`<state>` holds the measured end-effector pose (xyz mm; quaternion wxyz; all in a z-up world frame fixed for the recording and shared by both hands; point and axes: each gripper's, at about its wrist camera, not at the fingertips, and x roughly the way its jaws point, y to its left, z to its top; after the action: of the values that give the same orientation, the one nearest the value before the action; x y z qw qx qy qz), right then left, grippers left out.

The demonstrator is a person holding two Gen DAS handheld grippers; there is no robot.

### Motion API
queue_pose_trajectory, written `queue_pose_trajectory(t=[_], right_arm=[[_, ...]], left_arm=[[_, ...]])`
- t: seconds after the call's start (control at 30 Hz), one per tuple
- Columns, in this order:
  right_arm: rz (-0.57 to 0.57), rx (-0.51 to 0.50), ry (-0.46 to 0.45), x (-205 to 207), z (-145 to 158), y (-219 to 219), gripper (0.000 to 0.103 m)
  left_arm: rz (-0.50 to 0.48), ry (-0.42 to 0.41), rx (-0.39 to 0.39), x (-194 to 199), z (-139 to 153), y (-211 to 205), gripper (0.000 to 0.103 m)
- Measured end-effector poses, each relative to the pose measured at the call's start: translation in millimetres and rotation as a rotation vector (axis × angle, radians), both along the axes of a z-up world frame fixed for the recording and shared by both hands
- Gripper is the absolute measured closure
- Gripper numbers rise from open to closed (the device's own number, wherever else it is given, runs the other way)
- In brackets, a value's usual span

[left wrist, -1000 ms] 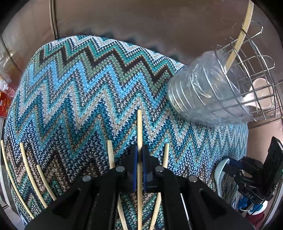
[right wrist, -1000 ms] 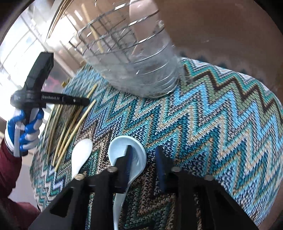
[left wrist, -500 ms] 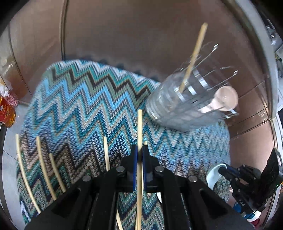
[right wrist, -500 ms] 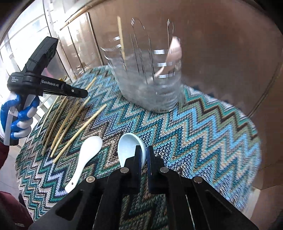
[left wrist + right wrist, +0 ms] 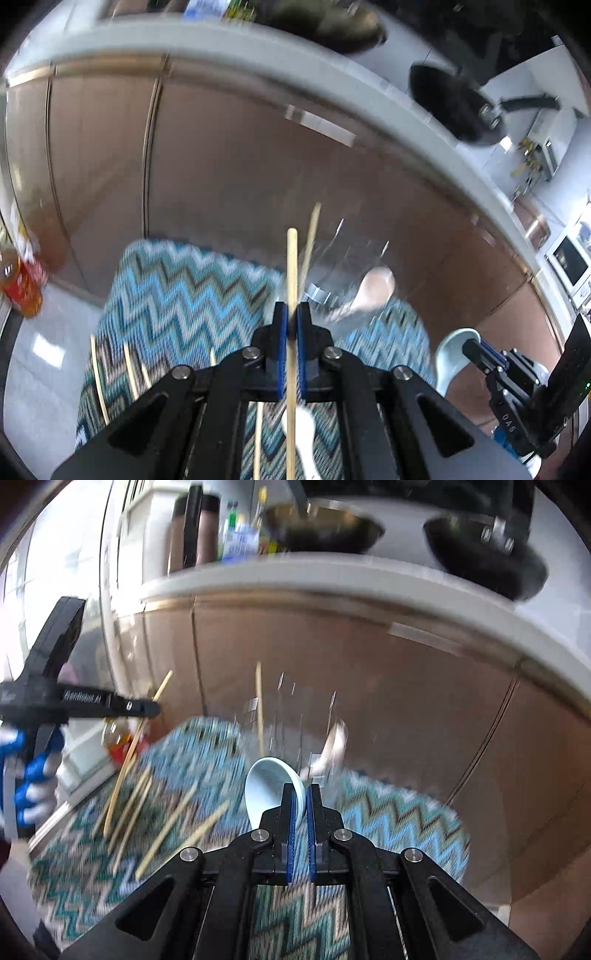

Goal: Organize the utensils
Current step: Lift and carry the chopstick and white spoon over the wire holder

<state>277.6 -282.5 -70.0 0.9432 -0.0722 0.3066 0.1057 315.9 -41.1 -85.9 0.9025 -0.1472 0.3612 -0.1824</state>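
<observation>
With the left gripper (image 5: 291, 325) clenched on a chopstick (image 5: 291, 266) and the right gripper (image 5: 301, 801) on the pale spoon (image 5: 271, 782), both should lower steeply into the holder (image 5: 295, 731) at twelve o'clock.

White lettering "GenRobot.AI" along the left gripper (image 5: 157, 707); "DAS" on the right gripper (image 5: 467, 347).

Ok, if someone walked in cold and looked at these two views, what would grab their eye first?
Probably the two loaded grippers: the left gripper is clamped on a single chopstick that sticks up past its tips, and the right gripper pinches a pale blue spoon. Beneath them lies the bright zigzag cloth with loose chopsticks scattered on its left side, and a clear utensil holder stands at its far edge.
</observation>
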Motion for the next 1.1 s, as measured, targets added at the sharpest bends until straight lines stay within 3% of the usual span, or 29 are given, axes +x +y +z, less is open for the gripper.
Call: queue_pose_trajectory(t=[0.17,0.27,0.47,0.73,0.97,1.03,1.1], right_arm=[[-0.09,-0.005,-0.187,18,37,14,0.098],[-0.137,0.004,-0.294,33,48,19,0.098],[-0.206,0.013,-0.426,77,36,19,0.098],[-0.245,-0.009,-0.476,105,-4,18,0.098],[-0.243,-0.034,-0.45,113,-37,18,0.097],[-0.238,-0.029,-0.443,111,-42,17,0.097],[-0.237,-0.019,-0.439,109,-42,15,0.093]], left_arm=[[0.064,-0.184,-0.05,15,53,-7,0.099],[0.104,-0.274,-0.078,28,71,-18,0.099],[0.153,-0.379,-0.055,62,66,-54,0.099],[0.192,-0.456,0.016,85,26,-91,0.098],[0.221,-0.418,0.03,100,-6,-90,0.097],[0.222,-0.419,0.035,96,-8,-87,0.093],[0.221,-0.42,0.034,92,-7,-83,0.077]])
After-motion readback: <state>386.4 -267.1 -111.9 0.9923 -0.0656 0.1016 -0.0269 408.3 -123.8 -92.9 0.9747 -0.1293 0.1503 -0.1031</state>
